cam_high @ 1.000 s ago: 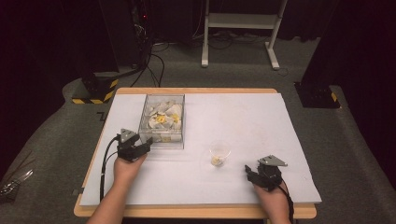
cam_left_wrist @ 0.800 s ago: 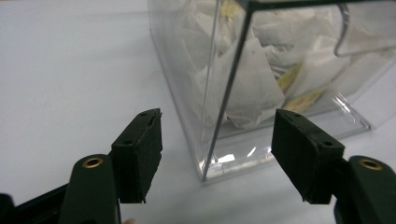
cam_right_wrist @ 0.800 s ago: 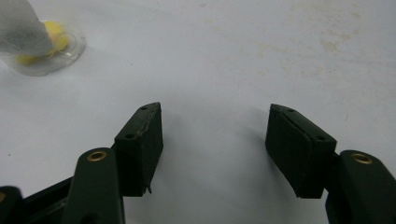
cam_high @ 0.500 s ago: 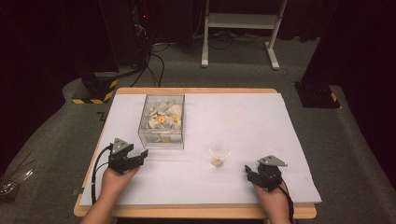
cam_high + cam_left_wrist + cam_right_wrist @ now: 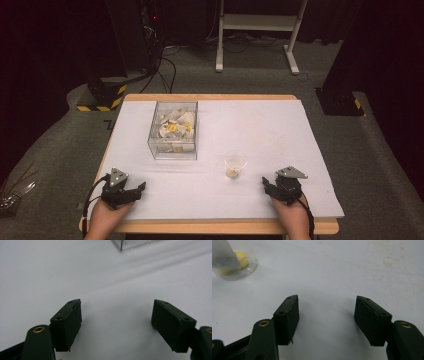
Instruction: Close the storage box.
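Cup (image 5: 235,165) between clear box (image 5: 174,129) and right gripper (image 5: 270,184) — untouched, jaws apart.

Table cover: white sheet (image 5: 280,130) — faintly stained, over a wooden table (image 5: 210,97)
Floor: grey carpet (image 5: 380,150)
Behind: white stand (image 5: 260,30) — cables (image 5: 165,70); yellow-black striped base (image 5: 100,97)

White-covered table (image 5: 310,150), clear box (image 5: 174,131), small cup (image 5: 235,166) near front

A lab-like recording room: dark curtains, cables (image 5: 165,70) on grey carpet, hazard-striped stand base (image 5: 102,97).
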Demonstrator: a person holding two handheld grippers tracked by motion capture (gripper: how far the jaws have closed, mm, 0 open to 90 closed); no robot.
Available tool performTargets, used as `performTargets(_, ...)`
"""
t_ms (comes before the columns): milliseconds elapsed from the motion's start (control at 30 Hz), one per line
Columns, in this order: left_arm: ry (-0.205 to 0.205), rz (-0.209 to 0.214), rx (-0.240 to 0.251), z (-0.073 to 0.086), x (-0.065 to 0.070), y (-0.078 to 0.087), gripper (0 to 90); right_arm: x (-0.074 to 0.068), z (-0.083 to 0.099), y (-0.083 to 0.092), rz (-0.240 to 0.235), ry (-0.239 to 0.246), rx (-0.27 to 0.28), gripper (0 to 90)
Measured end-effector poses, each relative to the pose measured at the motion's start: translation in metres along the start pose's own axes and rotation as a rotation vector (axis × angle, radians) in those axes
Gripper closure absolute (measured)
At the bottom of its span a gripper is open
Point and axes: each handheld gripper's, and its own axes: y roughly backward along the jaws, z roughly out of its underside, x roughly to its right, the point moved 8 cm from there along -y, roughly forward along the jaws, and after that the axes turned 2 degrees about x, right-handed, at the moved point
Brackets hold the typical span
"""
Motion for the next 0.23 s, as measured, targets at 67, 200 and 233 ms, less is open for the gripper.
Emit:
performTargets(67, -0.017, -0.009, 0.001, 0.0003, 0.0015, -0.0013, 23.7, 0.0000, 0.0000, 0.0000, 0.000, 0.000, 0.000, 36.9)
performTargets(200, -0.008, -0.005, 0.005, 0.0011, 0.0018, -0.0007, 24.8, 0.0000, 0.0000, 0.0000, 0.000, 0.001, 0.000, 36.9)
performTargets(233, -0.008, -0.006, 0.007, 0.0013, 0.0019, -0.0006, 24.9, -0.0001, 0.0000, 0.0000, 0.000, 0.000, 0.000, 36.8)
